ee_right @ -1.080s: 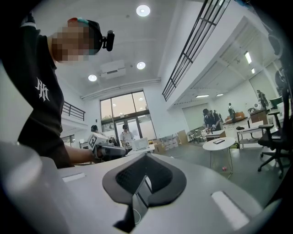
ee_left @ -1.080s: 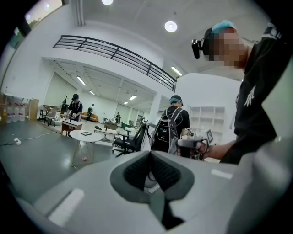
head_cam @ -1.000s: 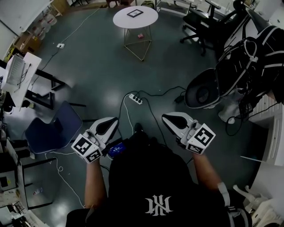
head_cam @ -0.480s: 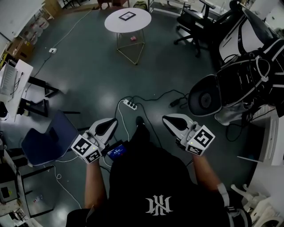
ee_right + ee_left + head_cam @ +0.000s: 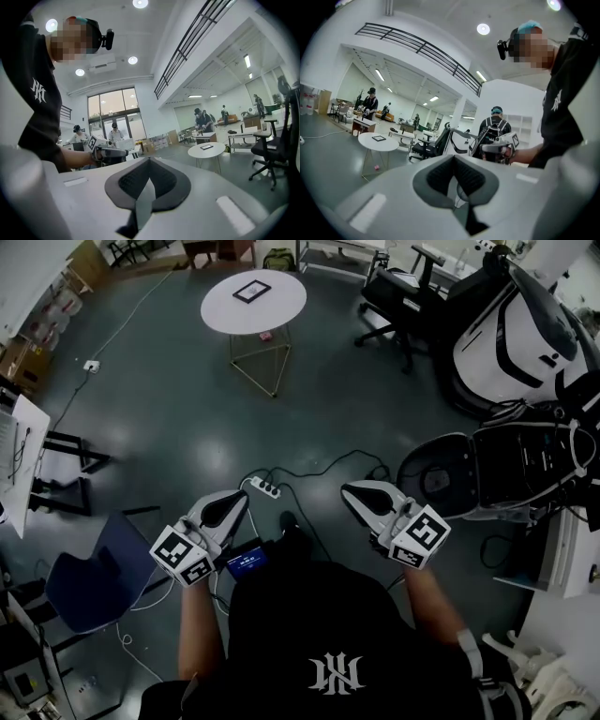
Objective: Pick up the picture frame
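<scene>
Resting: picture frame (image 5: 251, 291) on table (image 5: 281, 304) | left tool (image 5: 241, 496), right tool (image 5: 348, 490) closed

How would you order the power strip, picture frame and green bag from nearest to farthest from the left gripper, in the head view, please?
1. Power strip: floor, just ahead of the left gripper.
2. Picture frame: on the round table.
3. Green bag: beyond the table.
</scene>
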Action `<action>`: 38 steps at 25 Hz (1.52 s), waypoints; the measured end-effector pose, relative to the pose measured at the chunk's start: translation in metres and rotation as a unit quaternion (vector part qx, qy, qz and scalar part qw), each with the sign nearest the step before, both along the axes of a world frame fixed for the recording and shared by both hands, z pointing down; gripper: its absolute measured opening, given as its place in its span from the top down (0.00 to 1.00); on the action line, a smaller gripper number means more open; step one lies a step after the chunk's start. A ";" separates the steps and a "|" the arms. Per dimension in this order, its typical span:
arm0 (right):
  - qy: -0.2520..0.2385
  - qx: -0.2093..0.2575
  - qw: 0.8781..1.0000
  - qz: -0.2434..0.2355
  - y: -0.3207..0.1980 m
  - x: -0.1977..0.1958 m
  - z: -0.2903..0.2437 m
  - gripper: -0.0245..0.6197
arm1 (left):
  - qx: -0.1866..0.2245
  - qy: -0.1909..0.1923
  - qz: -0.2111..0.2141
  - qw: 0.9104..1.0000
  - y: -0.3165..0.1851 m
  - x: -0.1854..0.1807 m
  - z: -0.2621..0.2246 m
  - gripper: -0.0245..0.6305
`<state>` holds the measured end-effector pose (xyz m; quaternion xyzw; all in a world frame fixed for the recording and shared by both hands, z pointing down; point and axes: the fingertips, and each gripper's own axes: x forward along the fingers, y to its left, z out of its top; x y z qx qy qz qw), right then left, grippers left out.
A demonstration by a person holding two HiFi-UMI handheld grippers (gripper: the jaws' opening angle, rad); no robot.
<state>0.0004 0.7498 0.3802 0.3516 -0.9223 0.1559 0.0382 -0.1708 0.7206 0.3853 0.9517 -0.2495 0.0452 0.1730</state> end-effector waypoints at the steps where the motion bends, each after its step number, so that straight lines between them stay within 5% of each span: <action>1: 0.002 -0.001 1.000 0.006 -0.015 0.002 -0.002 0.96 | -0.001 0.001 0.002 1.000 -0.015 -0.001 -0.002 0.96; 10: 0.022 -0.004 0.999 0.049 -0.123 0.022 -0.004 0.96 | 0.011 0.021 0.021 0.999 -0.129 0.011 -0.012 0.96; 20: 0.025 -0.016 0.999 0.018 -0.258 0.063 0.029 0.96 | -0.015 0.013 -0.014 1.000 -0.248 0.048 0.020 0.96; 30: 0.012 0.023 0.999 -0.045 -0.411 0.164 -0.017 0.96 | 0.017 0.011 -0.060 0.998 -0.388 0.156 -0.032 0.96; 38: -0.035 -0.002 0.998 -0.059 -0.494 0.224 -0.016 0.96 | 0.010 0.007 -0.092 0.996 -0.456 0.210 -0.028 0.96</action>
